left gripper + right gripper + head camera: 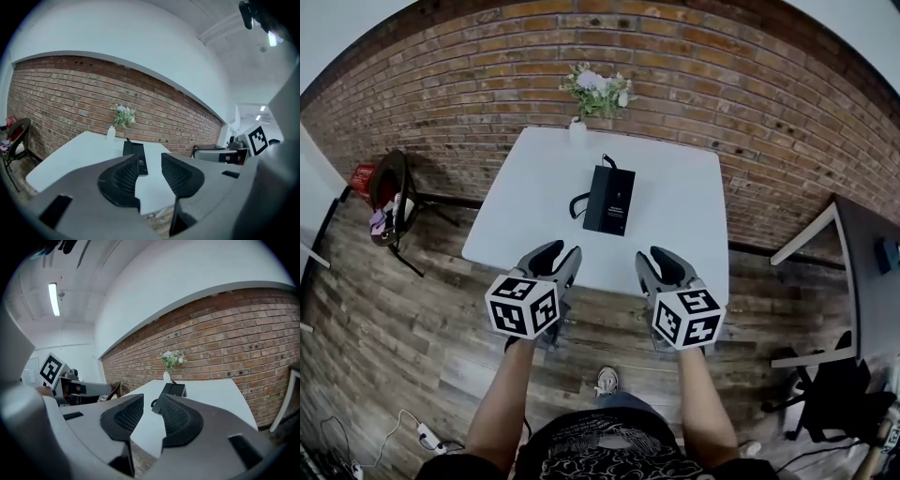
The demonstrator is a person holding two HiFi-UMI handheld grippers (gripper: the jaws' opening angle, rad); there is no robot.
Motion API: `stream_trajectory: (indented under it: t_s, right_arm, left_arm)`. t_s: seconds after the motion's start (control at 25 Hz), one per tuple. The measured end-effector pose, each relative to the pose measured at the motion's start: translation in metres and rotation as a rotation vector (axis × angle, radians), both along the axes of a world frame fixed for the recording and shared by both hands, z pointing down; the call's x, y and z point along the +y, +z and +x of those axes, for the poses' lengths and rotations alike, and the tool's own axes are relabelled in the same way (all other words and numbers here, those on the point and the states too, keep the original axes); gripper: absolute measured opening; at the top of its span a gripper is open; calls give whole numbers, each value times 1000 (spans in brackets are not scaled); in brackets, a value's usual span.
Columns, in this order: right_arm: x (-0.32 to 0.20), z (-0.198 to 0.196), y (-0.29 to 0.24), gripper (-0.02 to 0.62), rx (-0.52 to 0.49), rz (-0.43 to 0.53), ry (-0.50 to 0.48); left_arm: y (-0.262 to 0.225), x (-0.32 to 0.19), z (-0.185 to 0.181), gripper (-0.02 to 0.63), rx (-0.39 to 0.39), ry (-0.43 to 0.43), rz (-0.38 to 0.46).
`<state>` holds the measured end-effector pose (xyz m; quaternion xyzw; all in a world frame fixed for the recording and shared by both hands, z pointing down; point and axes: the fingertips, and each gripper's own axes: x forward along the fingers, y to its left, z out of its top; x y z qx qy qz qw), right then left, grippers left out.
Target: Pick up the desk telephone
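- The black desk telephone [610, 199] lies flat at mid-table [675, 234], upper centre of the frame, well apart from both grippers.
- Left gripper [560, 255], lower left of the phone at the table's near edge: jaws released, nothing between them.
- Right gripper [659, 261], lower right of the phone: jaws likewise released and empty.

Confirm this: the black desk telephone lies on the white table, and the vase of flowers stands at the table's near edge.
Wrong in one respect: the vase of flowers stands at the far edge of the white table, by the brick wall, beyond the black desk telephone. The head view shows it.
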<state>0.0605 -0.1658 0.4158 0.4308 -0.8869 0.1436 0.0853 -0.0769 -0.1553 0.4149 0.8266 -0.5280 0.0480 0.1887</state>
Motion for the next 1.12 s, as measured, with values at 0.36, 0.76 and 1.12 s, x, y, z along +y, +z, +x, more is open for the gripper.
stream_trajectory:
  t_s: [0.36, 0.76, 1.12]
  right_arm:
    - [-60, 6, 11, 120, -18, -29, -28]
    - [-101, -3, 32, 165, -47, -106, -75]
    - [-155, -23, 78, 220, -56, -226, -86]
  left_arm:
    - [9, -59, 9, 140, -22, 5, -27]
    - [38, -102, 7, 160, 2, 50, -118]
    - [84, -165, -6, 210, 109, 130, -230]
